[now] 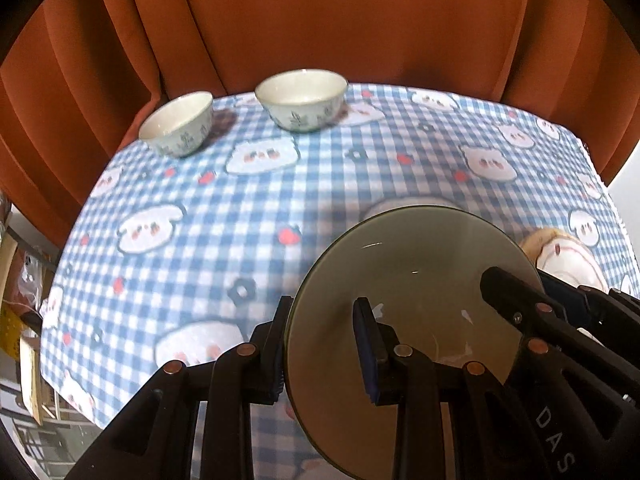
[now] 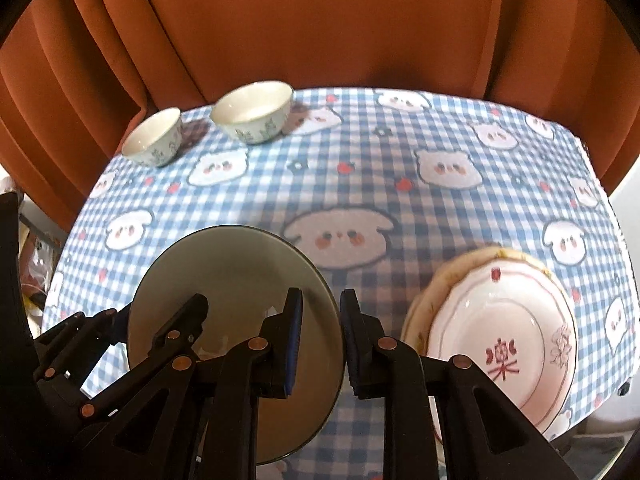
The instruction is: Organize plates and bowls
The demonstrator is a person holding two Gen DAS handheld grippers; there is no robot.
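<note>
Both grippers were pinching the same grey-green plate: my left gripper [image 1: 322, 350] clamped on its left rim, one finger under and one over, and my right gripper [image 2: 320, 344] clamped on the opposite rim. Its far pad looked to sit a shade off the edge, though the jaws stood nearly as tight as they go. I judged the two-sided grip was there to keep a wide, shallow dish level while it was carried.

That grey-green plate [image 1: 404, 320] hung tilted above the checked tablecloth [image 1: 280, 200], clear of it. Just beside the plate, on its right, lay a white plate with a red character [image 2: 504, 340], resting on a tan-rimmed plate [image 2: 436, 276] beneath it, so that looked like the stack I was heading for. Well beyond the grey-green plate, at the cloth's far left edge, stood a larger patterned bowl [image 1: 301, 98] and a smaller patterned bowl [image 1: 178, 126], near each other but apart, upright and not yet nested. Behind them rose an orange curtain [image 1: 320, 20].
</note>
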